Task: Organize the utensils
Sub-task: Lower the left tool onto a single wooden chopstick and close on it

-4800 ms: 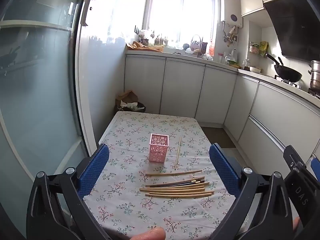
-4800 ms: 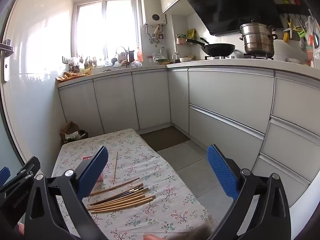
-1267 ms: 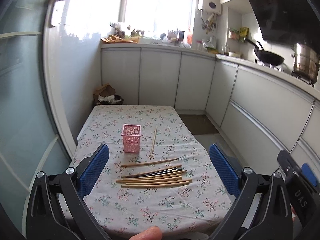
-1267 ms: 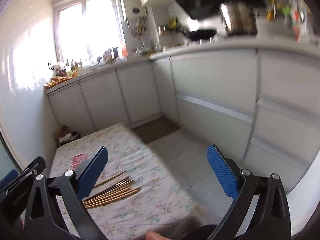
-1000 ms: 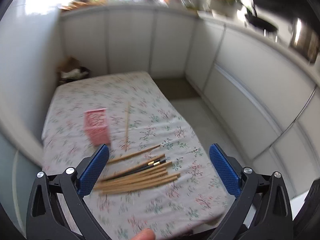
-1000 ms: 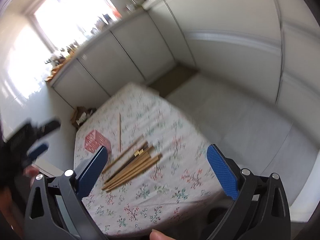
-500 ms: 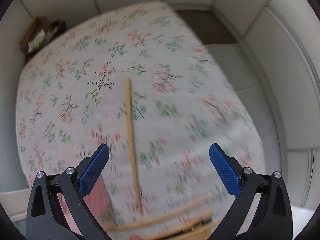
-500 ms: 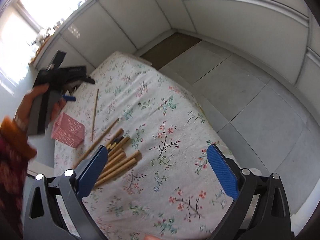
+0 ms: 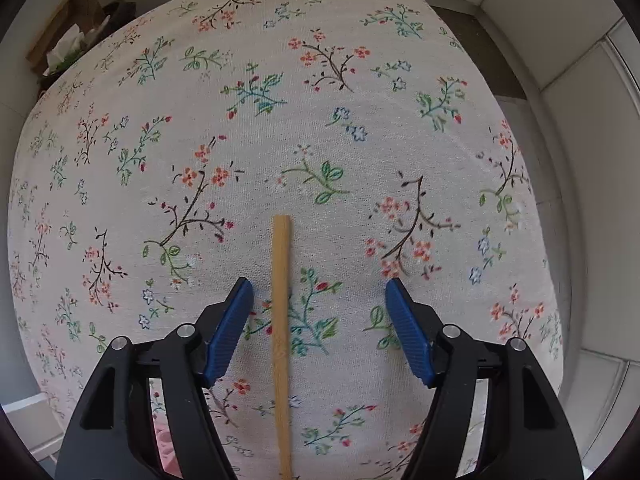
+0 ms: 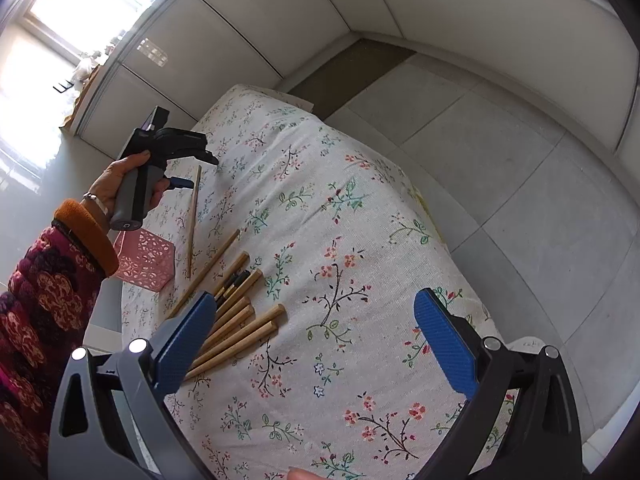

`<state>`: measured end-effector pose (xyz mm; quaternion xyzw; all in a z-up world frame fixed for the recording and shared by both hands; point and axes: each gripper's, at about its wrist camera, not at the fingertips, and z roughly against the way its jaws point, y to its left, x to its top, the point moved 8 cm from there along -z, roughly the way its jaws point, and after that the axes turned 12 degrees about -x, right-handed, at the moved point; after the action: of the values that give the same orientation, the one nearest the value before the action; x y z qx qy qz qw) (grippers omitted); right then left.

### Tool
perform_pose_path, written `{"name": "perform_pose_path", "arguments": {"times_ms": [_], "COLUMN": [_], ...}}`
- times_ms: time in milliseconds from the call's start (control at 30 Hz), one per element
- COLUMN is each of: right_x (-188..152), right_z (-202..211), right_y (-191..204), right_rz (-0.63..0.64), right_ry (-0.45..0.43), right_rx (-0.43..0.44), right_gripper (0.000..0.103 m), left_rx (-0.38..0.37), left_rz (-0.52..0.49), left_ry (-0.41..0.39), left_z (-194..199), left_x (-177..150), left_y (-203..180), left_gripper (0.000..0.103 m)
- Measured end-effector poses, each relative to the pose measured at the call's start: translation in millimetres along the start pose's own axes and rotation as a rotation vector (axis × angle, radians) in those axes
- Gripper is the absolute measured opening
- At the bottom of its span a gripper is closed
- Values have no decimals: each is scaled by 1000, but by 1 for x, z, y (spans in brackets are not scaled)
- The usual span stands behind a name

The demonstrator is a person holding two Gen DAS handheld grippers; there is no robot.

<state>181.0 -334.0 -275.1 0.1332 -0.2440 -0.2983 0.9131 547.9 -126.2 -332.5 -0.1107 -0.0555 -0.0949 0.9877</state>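
The lone chopstick [image 9: 281,344] runs straight up the lower middle of the left wrist view, lying flat on the flowered tablecloth [image 9: 320,128]. It looks like light, stiff bamboo, thin and smooth, so it may roll or slip; a pinch across its width a little back from the blunt far end, where it already lies between the pads, seems the best hold. The left gripper [image 9: 319,312] stands spread astride it, the stick nearer the left-hand pad and touching neither.

In the right wrist view the other chopsticks [image 10: 236,316] lie bunched at lower left, beside the pink holder [image 10: 148,258] at the left edge. The right gripper [image 10: 316,340] hangs spread over the cloth, holding nothing.

Half a second ago the left view was blurred and higher, with the whole stick in sight; now it is sharp and low, jaws narrower.
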Motion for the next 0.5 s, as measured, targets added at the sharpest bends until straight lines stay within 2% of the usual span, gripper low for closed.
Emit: {"name": "perform_pose_path", "arguments": {"times_ms": [100,167,200,233,267,367,500], "right_x": [-1,-1,-2,-2,-3,-4,-6], "right_z": [3,6,7,7,8,11,10], "right_y": [-2,-5,-7,-8,-8,-11,-10], "right_rz": [-1,-8,-10,-11,-12,-10,4], "right_ry": [-1,-4,-4,-2,-1,-6,-10], "right_rx": [-7,-14,-18,-23,-28,-48,-76], "right_gripper": [97,97,97,97,97,97,97], "left_rx": [-1,5,6,4,5,36,-6], "left_rz": [-17,-29,-43,-63,-77,-108,-122], "left_ry": [-4,-16,-21,-22,-17,-32,-91], "left_z": [-1,-3,-2,2,3,5,17], "left_x": [-5,-16,-19,-25,-29,-40,-59], "left_y": [4,5,2,-2,-5,-8,-18], "left_gripper": [63,52,38,18,7,7,6]}}
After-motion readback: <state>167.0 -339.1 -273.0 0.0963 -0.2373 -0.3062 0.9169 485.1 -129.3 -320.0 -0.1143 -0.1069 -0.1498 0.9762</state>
